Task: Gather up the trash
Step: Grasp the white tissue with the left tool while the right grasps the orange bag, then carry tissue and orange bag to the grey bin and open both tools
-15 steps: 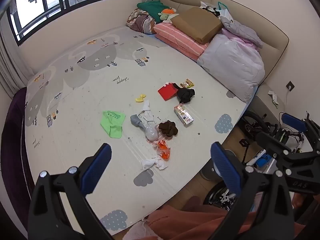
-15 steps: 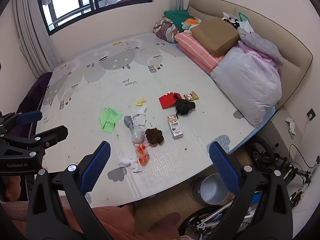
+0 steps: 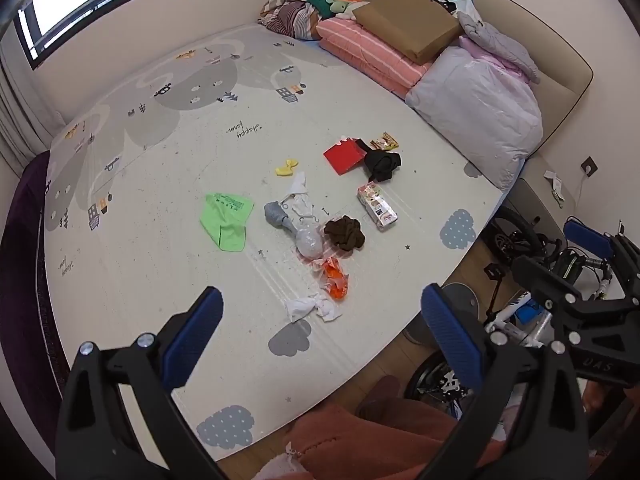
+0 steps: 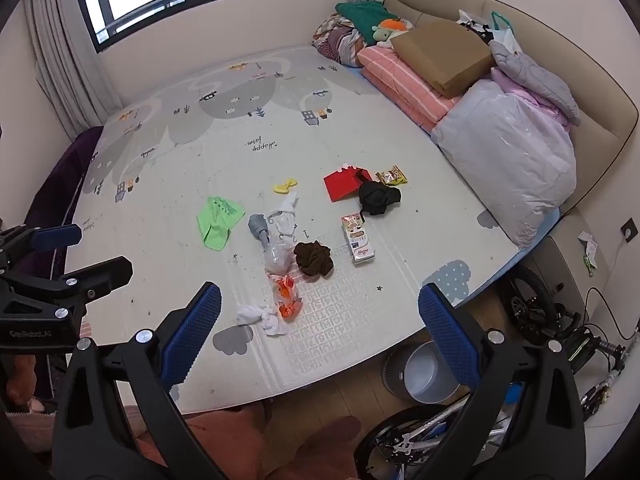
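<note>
Litter lies in a cluster on the pale play mat (image 3: 160, 264): a white crumpled tissue (image 3: 314, 308) (image 4: 262, 318), an orange wrapper (image 3: 334, 278) (image 4: 288, 294), a clear plastic ball (image 3: 309, 242), a brown cloth wad (image 3: 345, 233), a snack box (image 3: 377, 207) (image 4: 357, 238), a green bag (image 3: 226, 218) (image 4: 218, 220), a red card (image 3: 344, 156) and a black cloth (image 3: 382, 164). My left gripper (image 3: 324, 336) hangs open high above the tissue. My right gripper (image 4: 320, 328) is open too, over the mat's near edge, holding nothing.
A grey round bin (image 4: 426, 374) stands on the wood floor by the mat's near edge, next to a small bicycle (image 4: 532, 312). Folded bedding and a large plastic bag (image 4: 508, 168) line the headboard on the right. A person's orange-clad legs (image 3: 380, 440) are below.
Both views have shifted a little, so the litter sits slightly higher in each frame. The jaws stay wide and nothing on the mat has moved.
</note>
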A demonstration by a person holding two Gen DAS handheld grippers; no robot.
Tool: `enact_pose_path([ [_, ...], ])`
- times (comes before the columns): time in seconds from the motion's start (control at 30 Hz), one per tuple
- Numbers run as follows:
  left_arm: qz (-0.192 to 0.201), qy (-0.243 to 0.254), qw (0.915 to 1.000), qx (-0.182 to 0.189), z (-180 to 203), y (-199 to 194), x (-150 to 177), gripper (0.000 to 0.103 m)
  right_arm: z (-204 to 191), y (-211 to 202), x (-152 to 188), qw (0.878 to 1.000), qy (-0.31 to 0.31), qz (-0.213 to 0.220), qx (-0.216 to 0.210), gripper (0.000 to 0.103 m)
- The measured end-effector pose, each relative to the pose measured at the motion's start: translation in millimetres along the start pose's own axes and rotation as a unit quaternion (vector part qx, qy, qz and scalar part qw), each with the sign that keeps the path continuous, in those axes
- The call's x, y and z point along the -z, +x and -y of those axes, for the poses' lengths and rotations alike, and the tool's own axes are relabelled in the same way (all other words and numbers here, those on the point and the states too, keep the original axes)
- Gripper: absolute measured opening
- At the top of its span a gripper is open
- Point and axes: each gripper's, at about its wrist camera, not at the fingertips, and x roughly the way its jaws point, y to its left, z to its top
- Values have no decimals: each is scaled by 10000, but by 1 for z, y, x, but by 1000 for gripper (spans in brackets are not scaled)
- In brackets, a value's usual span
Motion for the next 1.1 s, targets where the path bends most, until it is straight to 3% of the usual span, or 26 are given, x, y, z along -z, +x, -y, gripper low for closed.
enact_pose_path([
  [0.23,-513,-134,9986,-14,-28,74,14,99,-14,79,3,9986,-219,-475,-122,95],
  [0.57,-1170,-421,9922,31,-69,227,59,99,-38,252,39,9938,-510,-978,-127,95],
  [0.83,-1187,-32,9927,203,-78,334,97,99,-48,358,74,9899,-731,-1213,-108,91],
  [0.9,-1151,112,9929,288,-76,355,105,99,-52,379,82,9885,-787,-1285,-147,85],
  [0.97,-1063,236,9932,400,-73,369,111,99,-56,393,91,9869,-883,-1341,-142,59],
  [1.03,-970,396,9934,466,-68,378,115,97,-57,404,98,9850,-944,-1440,-133,40],
  [1.07,-913,488,9934,499,-65,382,117,95,-56,406,102,9845,-933,-1474,-174,31],
  [1.1,-851,584,9932,539,-62,385,118,89,-54,405,105,9849,-904,-1463,-213,30],
])
